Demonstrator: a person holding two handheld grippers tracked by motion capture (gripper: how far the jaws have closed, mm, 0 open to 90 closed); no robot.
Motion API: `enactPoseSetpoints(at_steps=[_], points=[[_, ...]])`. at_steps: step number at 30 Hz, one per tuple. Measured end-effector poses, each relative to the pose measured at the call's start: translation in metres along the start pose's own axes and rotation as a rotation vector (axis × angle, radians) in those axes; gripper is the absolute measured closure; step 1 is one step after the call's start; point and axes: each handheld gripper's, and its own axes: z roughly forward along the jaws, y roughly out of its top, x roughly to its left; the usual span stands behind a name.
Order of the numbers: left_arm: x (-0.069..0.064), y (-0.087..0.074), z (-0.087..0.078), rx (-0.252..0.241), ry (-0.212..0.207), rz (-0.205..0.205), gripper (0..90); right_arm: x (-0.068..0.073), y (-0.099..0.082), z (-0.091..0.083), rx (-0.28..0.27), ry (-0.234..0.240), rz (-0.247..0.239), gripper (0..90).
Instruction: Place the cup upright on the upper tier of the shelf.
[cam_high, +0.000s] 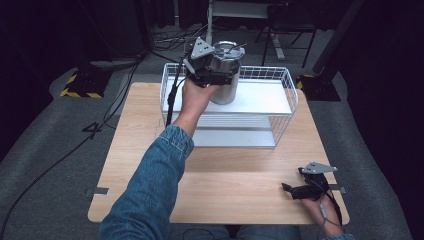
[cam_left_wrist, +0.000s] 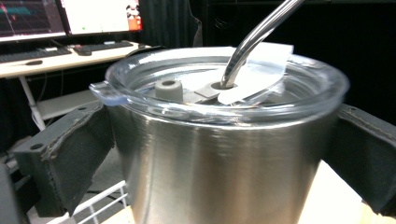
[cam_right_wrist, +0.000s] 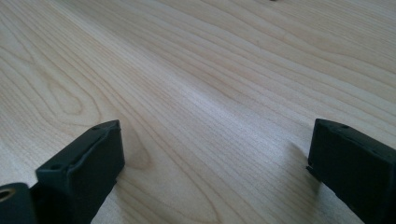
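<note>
High view first: the left gripper (cam_high: 218, 75) is out over the far side of the wooden table (cam_high: 150, 150), at the white wire rack (cam_high: 282, 97) that stands there. Its jaws are closed around a steel tumbler (cam_high: 226, 80), which stands upright at the left end of the rack's white upper shelf (cam_high: 265, 97). The person's left hand (cam_high: 194, 96) and a denim sleeve (cam_high: 150, 185) reach up from the bottom of the picture to it, and the gripper's cable hangs down past the rack's left edge.

Left gripper view shows the hold closely — the two black jaws press against the tumbler (cam_left_wrist: 224, 172) on either side, just under its rim, with the brushed metal wall between them. A clear plastic lid (cam_left_wrist: 219, 93) sits on top, and a bent metal straw (cam_left_wrist: 254, 39) rises through a hole in it toward the upper right. A small grey plug (cam_left_wrist: 168, 88) stands on the lid beside the straw hole. Whether the base is touching the shelf or lifted just off it, I cannot tell.

The right gripper (cam_high: 295, 190) rests near the table's front right corner, well apart from the rack, held in the right hand (cam_high: 322, 210). In the right gripper view its jaws stand wide apart — nothing but bare wood grain (cam_right_wrist: 210, 93) lies between them.
</note>
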Motion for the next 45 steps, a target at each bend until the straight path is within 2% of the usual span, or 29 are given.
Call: enactPoseSetpoints(at_steps=[5, 6, 7, 8, 9, 12, 13, 14, 15, 16, 17, 24, 25, 36, 41, 45], points=[[-0.002, 0.003, -0.016, -0.004, -0.007, 0.027, 0.0, 0.0, 0.0, 0.0, 0.001, 0.001, -0.001, 3.6], [-0.003, 0.005, -0.024, -0.006, -0.011, 0.036, 0.0, 0.0, 0.0, 0.0, 0.001, 0.001, -0.001, 3.6], [-0.003, 0.005, -0.024, -0.006, -0.011, 0.036, 0.0, 0.0, 0.0, 0.0, 0.001, 0.001, -0.001, 3.6], [-0.004, 0.006, -0.034, -0.018, -0.014, 0.04, 0.0, 0.0, 0.0, 0.0, 0.001, 0.001, -0.001, 3.6], [-0.004, 0.006, -0.034, -0.018, -0.014, 0.04, 0.0, 0.0, 0.0, 0.0, 0.001, 0.001, -0.001, 3.6], [-0.006, 0.007, -0.054, -0.035, -0.023, 0.03, 0.0, 0.0, 0.0, 0.0, 0.002, 0.002, -0.001, 3.5], [-0.006, 0.007, -0.054, -0.035, -0.023, 0.03, 0.0, 0.0, 0.0, 0.0, 0.002, 0.002, -0.001, 3.5], [-0.007, 0.008, -0.062, -0.036, -0.026, 0.031, 0.0, 0.0, 0.0, 0.0, 0.002, 0.002, -0.001, 3.5], [-0.007, 0.008, -0.062, -0.036, -0.026, 0.031, 0.0, 0.0, 0.0, 0.0, 0.002, 0.002, -0.001, 3.5], [-0.009, 0.008, -0.071, -0.035, -0.036, 0.027, 0.0, 0.0, 0.0, 0.0, 0.002, 0.002, -0.002, 3.5], [-0.009, 0.008, -0.071, -0.035, -0.036, 0.027, 0.0, 0.0, 0.0, 0.0, 0.002, 0.002, -0.002, 3.5], [-0.016, 0.006, -0.104, -0.03, -0.047, 0.016, 0.0, 0.0, 0.0, 0.0, 0.002, 0.002, -0.002, 3.5], [-0.016, 0.006, -0.104, -0.03, -0.047, 0.016, 0.0, 0.0, 0.0, 0.0, 0.002, 0.002, -0.002, 3.5], [-0.026, -0.006, -0.152, -0.026, -0.063, 0.019, 0.0, 0.0, 0.0, 0.0, 0.006, 0.005, -0.008, 2.1], [-0.027, -0.013, -0.164, -0.01, -0.075, 0.018, 0.0, 0.0, 0.0, 0.001, 0.006, 0.006, -0.008, 1.9], [-0.026, -0.021, -0.173, -0.003, -0.082, -0.002, 0.0, 0.001, 0.0, 0.001, 0.005, 0.008, -0.01, 1.8]])
